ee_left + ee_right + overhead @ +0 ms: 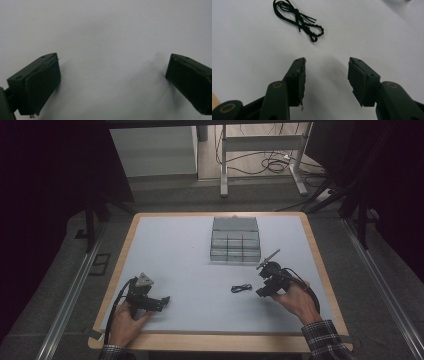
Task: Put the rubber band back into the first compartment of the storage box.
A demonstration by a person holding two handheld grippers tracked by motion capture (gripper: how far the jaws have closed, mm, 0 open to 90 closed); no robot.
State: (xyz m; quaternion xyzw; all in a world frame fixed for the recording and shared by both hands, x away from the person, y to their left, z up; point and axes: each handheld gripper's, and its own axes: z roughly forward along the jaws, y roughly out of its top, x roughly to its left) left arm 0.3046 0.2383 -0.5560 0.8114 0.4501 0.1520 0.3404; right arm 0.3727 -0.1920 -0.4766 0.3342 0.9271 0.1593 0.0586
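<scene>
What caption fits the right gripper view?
Open right gripper points at a black cord lying ahead on the white table.

A small black cord (298, 18) (tied in a loose, knotted bundle) lies flat on the white tabletop (185, 250).

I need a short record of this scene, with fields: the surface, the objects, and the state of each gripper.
surface: white tabletop with wooden edge
box: clear compartment organizer, lid open, at far centre
cord: small black tied cord, lying apart from and ahead of the right gripper
left gripper: open, nothing between the jaws, low over the table
right gripper: open, holding nothing, pointed toward the cord
</scene>
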